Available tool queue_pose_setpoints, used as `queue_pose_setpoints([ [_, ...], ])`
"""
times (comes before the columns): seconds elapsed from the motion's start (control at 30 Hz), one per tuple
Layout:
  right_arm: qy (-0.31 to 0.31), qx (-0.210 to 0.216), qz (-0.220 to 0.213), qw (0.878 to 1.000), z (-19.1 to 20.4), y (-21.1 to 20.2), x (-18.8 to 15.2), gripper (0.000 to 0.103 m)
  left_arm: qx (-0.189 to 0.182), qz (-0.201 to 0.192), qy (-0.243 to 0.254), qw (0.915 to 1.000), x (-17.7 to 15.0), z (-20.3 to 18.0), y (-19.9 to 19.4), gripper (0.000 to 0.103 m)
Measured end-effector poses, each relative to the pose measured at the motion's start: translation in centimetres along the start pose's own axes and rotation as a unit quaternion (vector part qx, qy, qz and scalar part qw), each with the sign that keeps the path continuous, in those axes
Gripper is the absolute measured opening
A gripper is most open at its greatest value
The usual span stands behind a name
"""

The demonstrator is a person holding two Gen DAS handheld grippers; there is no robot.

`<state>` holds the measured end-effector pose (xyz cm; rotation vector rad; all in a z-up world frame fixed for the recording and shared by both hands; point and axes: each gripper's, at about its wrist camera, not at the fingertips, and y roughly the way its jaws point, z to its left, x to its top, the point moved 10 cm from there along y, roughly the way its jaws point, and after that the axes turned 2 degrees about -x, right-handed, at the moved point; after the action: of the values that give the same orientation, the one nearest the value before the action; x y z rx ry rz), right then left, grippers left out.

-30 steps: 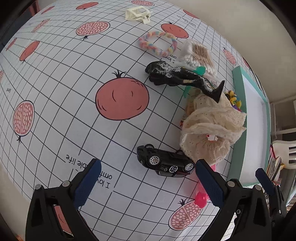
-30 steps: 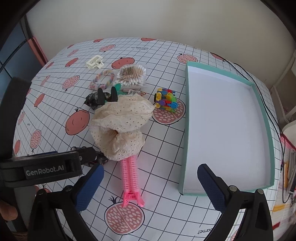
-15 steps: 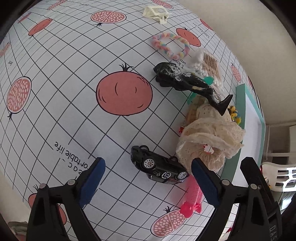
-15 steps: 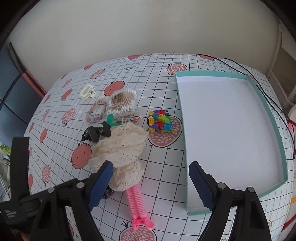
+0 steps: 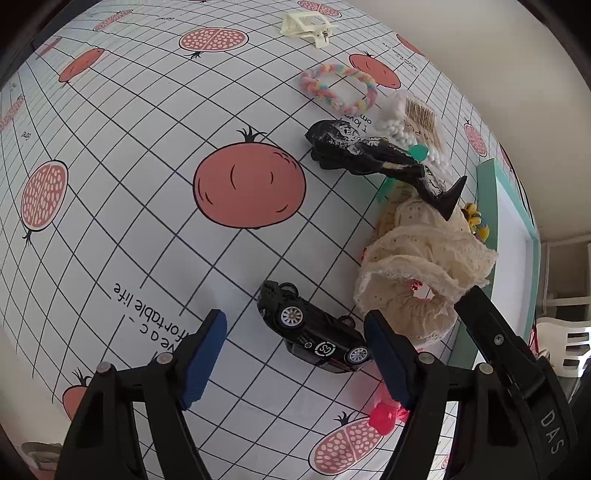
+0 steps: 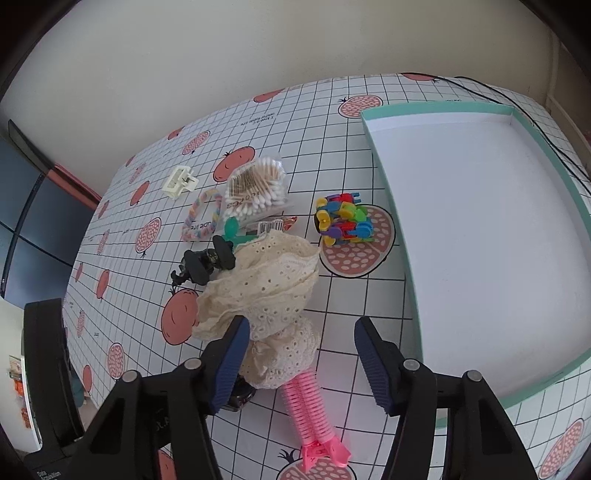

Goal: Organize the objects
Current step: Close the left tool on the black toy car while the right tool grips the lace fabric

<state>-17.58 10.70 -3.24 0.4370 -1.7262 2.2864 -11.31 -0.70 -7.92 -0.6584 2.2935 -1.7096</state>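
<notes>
**A:** What does your left camera see?

**B:** My left gripper [image 5: 295, 354] is wide open and holds nothing. A little black toy car [image 5: 314, 338] lies on its side on the bench [image 5: 110, 155], right between my two blue fingers [image 5: 203, 354]. It sits close to the right finger. Past the car is a cream lace scrunchie [image 5: 424, 266]. A black hair clip [image 5: 376, 158] lies farther up, with its tip over the scrunchie. A rainbow braided hair tie [image 5: 338, 90] and a cream claw clip [image 5: 304, 27] are far up the bench.

**A:** And the right camera?

**B:** My right gripper [image 6: 301, 363] is wide open too, with nothing in it. The scrunchie [image 6: 266, 288] is just in front, near my left finger. A pink comb clip [image 6: 312, 410] pokes out from under it. The bag of cotton swabs [image 6: 256, 192] and a pile of bright little clips [image 6: 343, 223] lie farther off. The big teal tray [image 6: 439, 110] sits on the right.
</notes>
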Motion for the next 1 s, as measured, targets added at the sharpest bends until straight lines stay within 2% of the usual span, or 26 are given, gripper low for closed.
queue_pose_setpoints([
  [0.2,-0.002,0.004,0.015,1.0,0.8,0.8,-0.6,0.047,0.014,-0.005,0.008,0.9999,-0.4,0.1,-0.3,0.064],
  [0.27,-0.006,0.003,0.018,1.0,1.0,0.9,-0.7,0.043,0.015,-0.008,0.014,0.9997,-0.5,0.0,-0.4,0.056],
  [0.53,-0.015,-0.005,0.033,0.999,1.7,1.8,-1.3,0.028,0.027,-0.019,0.034,0.9989,-1.0,-0.2,-0.8,0.035],
  [0.57,-0.018,-0.005,0.034,0.999,1.9,1.8,-1.4,0.027,0.028,-0.02,0.036,0.9988,0.1,0.9,-0.5,0.03],
  [0.6,-0.021,-0.006,0.035,0.999,1.9,1.8,-1.4,0.025,0.027,-0.022,0.038,0.9987,0.2,1.6,-0.1,0.03],
  [0.73,-0.028,-0.009,0.036,0.999,2.2,1.8,-1.4,0.018,0.024,-0.022,0.039,0.9987,1.2,0.1,0.5,0.03],
  [1.0,-0.025,-0.002,0.022,0.999,2.1,1.1,-1.0,0.01,0.008,-0.021,0.036,0.9991,2.1,0.7,0.8,0.029],
])
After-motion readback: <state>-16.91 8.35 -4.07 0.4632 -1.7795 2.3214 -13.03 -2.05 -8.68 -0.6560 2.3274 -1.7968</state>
